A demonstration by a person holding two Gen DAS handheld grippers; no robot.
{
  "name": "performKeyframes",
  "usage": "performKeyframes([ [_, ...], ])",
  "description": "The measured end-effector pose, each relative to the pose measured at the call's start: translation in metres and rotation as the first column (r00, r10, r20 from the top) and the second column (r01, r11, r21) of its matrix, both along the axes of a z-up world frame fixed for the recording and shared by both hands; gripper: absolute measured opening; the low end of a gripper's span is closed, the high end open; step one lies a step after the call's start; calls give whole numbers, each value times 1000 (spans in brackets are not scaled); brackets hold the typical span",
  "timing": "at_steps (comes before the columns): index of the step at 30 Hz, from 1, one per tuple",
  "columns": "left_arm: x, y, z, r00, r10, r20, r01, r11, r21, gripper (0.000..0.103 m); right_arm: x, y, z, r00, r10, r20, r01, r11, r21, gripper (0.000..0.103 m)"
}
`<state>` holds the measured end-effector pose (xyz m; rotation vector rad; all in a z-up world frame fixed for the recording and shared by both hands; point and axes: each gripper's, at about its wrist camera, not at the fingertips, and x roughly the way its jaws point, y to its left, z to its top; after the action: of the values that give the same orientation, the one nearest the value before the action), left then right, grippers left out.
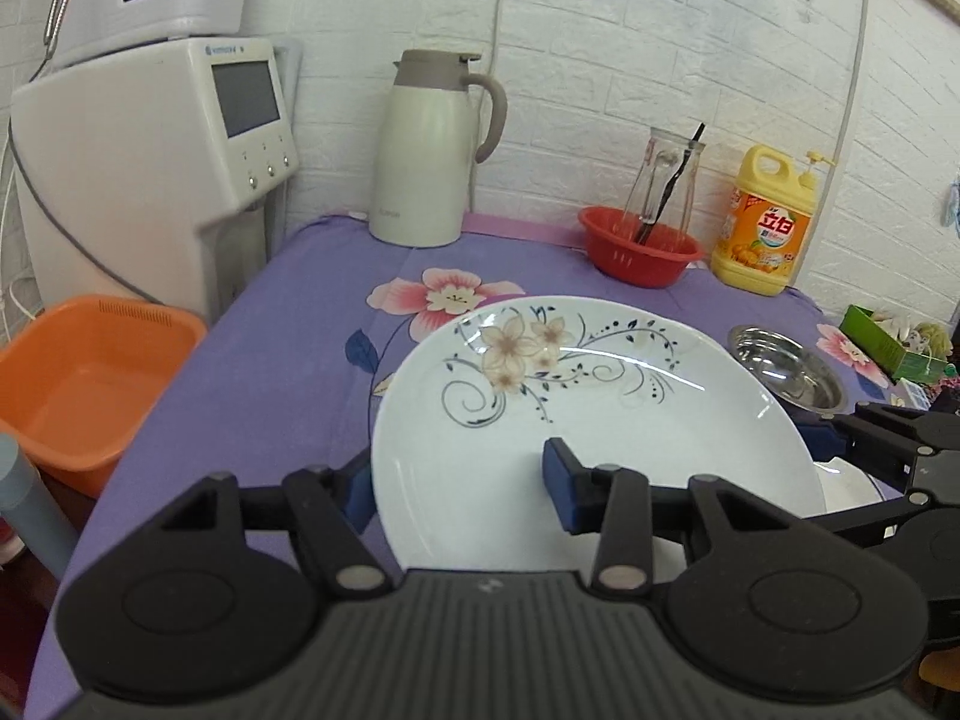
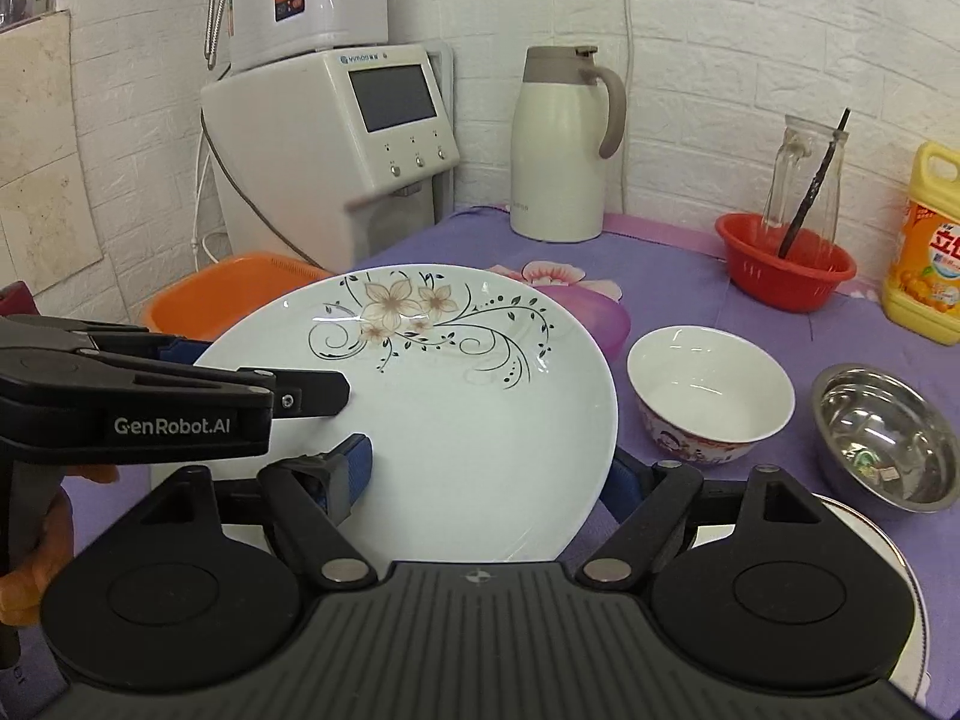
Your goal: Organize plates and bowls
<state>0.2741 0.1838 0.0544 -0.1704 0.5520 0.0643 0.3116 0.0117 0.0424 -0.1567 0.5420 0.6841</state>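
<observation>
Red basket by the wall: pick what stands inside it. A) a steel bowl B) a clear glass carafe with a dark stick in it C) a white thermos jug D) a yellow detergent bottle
B: the red basket holds a clear glass carafe with a dark stick leaning inside it.

Both tools are matte black plastic. The left gripper [image 1: 459, 489] has a ribbed, grooved housing flanked by two large round discs, each with a raised circle in its centre. Angular black linkage arms run forward from silver pivot pins to its fingers [image 1: 561, 495], which end in dark blue pads. A small round emblem sits on the ribbed top. The right gripper [image 2: 489, 471] is built the same way. Seen side-on from the right wrist view, the left tool carries white "GenRobot.AI" lettering and a small screw, with bare skin of the person's hand [image 2: 33, 564] beneath.
</observation>
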Motion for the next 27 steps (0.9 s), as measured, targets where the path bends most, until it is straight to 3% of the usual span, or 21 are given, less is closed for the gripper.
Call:
performKeyframes([
  [6,-50,-15,-8,1000,-11,-5,11,1000,-24,43,-46,-15,0,1000,-17,-9,17,1000,10,103],
  [13,-95,-28,-46,997,19,-79,-23,999,-44,43,-98,-26,-36,996,-36,-80,39,999,36,103],
  [21,-98,-37,-67,995,-6,-104,0,998,-58,45,-113,-32,-58,994,-71,-88,72,997,10,103],
  [25,-97,-43,-73,996,-10,-90,11,1000,7,46,-115,-30,-62,996,-73,-56,71,997,-43,103],
  [27,-99,-45,-70,998,-11,-65,13,999,32,63,-113,-35,-67,994,-84,-72,82,996,-34,103],
])
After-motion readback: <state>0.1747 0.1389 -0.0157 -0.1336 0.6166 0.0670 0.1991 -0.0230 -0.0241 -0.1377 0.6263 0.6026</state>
